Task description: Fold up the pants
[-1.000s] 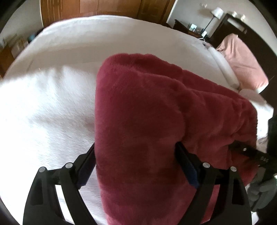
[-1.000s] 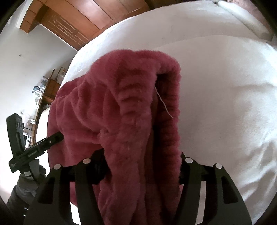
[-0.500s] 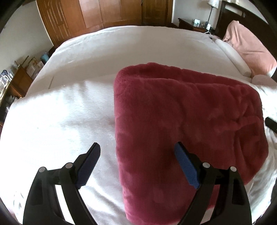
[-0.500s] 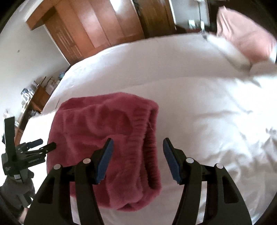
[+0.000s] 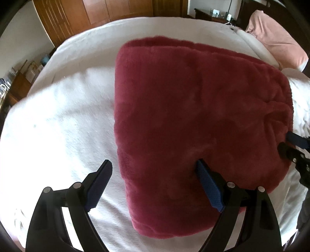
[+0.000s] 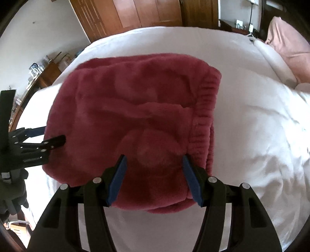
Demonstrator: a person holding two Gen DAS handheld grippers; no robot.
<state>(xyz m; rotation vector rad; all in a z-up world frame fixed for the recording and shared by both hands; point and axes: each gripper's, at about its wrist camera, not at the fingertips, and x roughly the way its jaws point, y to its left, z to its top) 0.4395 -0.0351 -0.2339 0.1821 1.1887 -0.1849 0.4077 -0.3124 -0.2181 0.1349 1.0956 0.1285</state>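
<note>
Pants [image 5: 193,120], folded, on white bed [image 5: 58,126]; wooden wardrobe [image 6: 147,13] behind.

Both wrist views look down close from opposite ends of the folded pants [image 5: 193,120], sharing the bed [image 6: 251,135].

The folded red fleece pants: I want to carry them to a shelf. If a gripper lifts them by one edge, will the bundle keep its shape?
Probably not. The pants look thick, plush and limp, with soft rounded folds, so layers would likely droop open. The ribbed waistband seems the firmest edge. Both the left gripper and right gripper are open; supporting two sides seems safer.
</note>
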